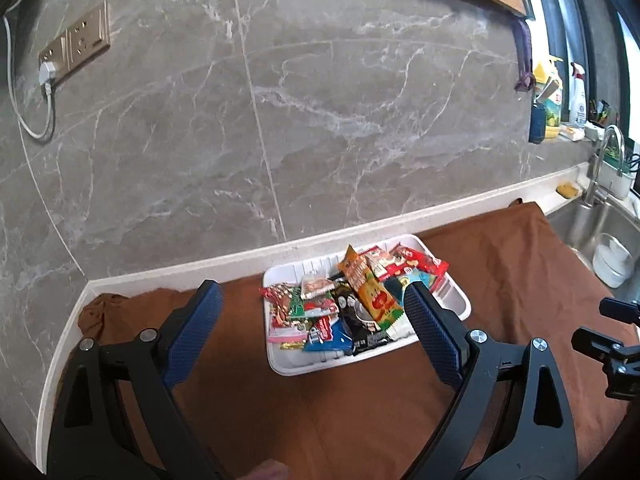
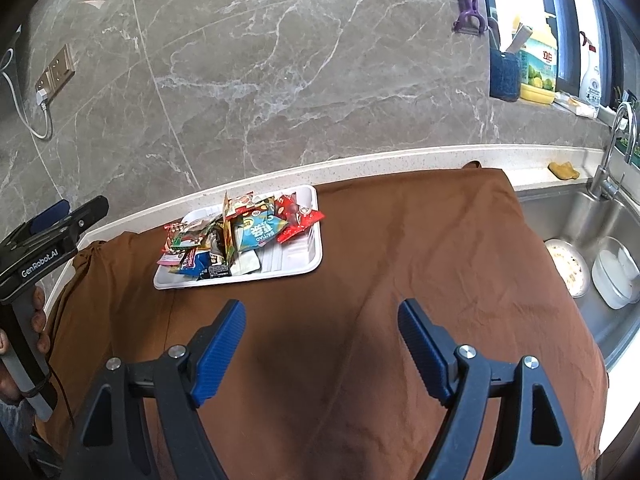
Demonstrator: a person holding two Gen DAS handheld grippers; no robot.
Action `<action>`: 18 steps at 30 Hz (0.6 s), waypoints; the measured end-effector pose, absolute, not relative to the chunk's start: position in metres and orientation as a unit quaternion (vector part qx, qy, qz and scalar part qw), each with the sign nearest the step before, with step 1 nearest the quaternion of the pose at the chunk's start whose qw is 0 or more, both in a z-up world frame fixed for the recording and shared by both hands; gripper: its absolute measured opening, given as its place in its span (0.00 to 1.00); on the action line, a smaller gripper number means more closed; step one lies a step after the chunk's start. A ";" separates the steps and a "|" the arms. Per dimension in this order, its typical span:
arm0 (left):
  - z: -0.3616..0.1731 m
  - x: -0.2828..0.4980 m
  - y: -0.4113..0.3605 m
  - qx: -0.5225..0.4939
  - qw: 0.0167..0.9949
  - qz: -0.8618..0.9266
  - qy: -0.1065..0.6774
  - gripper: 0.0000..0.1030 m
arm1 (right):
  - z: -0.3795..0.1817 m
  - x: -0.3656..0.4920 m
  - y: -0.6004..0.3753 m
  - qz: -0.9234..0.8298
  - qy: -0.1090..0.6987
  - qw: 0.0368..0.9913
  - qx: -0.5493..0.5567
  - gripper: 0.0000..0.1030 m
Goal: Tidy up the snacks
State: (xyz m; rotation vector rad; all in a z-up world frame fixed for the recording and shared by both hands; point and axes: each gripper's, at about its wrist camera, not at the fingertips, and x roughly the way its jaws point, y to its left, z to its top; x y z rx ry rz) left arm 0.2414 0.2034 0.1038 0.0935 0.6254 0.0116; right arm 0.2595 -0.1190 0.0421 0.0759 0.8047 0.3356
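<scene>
A white tray (image 1: 456, 304) holds a heap of several snack packets on a brown cloth (image 1: 320, 408). An orange packet (image 1: 366, 290) lies on top, with red packets (image 1: 416, 262) at the far end. My left gripper (image 1: 314, 300) is open and empty, held just in front of the tray. In the right wrist view the tray (image 2: 296, 258) sits at the far left with a light blue packet (image 2: 256, 232) on the heap. My right gripper (image 2: 322, 312) is open and empty above bare cloth, to the right of the tray. The left gripper's body (image 2: 48, 240) shows at the left edge.
A steel sink (image 2: 600, 232) with a white bowl (image 2: 614, 272) and a dish lies right of the cloth. A tap (image 2: 616, 148), bottles and a sponge stand behind it. The marble wall has a socket (image 1: 74, 46) with a plugged cable.
</scene>
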 end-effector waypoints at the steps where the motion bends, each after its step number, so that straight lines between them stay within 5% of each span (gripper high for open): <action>1: 0.103 0.242 0.204 0.047 0.950 0.009 0.308 0.90 | 0.042 0.260 -0.119 0.163 0.391 0.905 0.037 0.79; 18: 0.101 0.244 0.202 0.056 0.949 0.012 0.310 0.90 | 0.037 0.261 -0.117 0.165 0.395 0.903 0.035 0.79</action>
